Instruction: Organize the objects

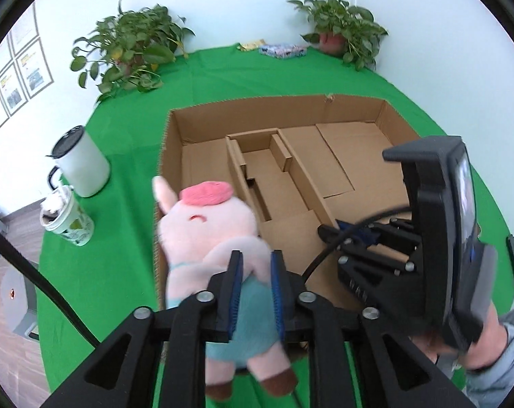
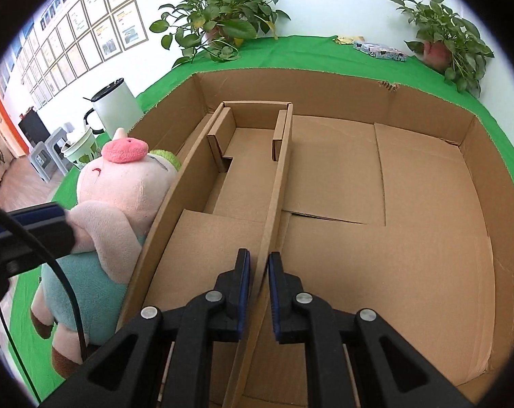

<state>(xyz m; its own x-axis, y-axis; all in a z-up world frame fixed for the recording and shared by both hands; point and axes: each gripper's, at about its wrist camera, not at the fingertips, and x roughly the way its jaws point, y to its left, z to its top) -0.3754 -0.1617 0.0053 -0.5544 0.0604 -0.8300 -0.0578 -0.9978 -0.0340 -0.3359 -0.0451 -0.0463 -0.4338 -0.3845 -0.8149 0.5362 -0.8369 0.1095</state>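
A pink plush pig [image 1: 206, 227] in a light-blue outfit hangs by the left wall of an open cardboard box [image 1: 273, 112]. My left gripper [image 1: 255, 265] is shut on its body. The right wrist view shows the pig [image 2: 121, 190] outside the box [image 2: 324, 85], leaning on that wall, with a left finger [image 2: 49, 224] against its arm. My right gripper [image 2: 259, 261] is shut on the upright cardboard divider [image 2: 277, 176], near its front end. In the left wrist view the right gripper [image 1: 328, 231] reaches into the box from the right, and the divider [image 1: 304, 176] runs back from it.
The box rests on a green cloth [image 1: 127, 136]. Left of it stand a white mug with a black lid [image 1: 83, 163] and a paper cup [image 1: 68, 217]. Two potted plants [image 1: 131, 47] [image 1: 338, 23] and small packets [image 1: 282, 49] line the back. A person's hand [image 1: 488, 340] holds the right gripper.
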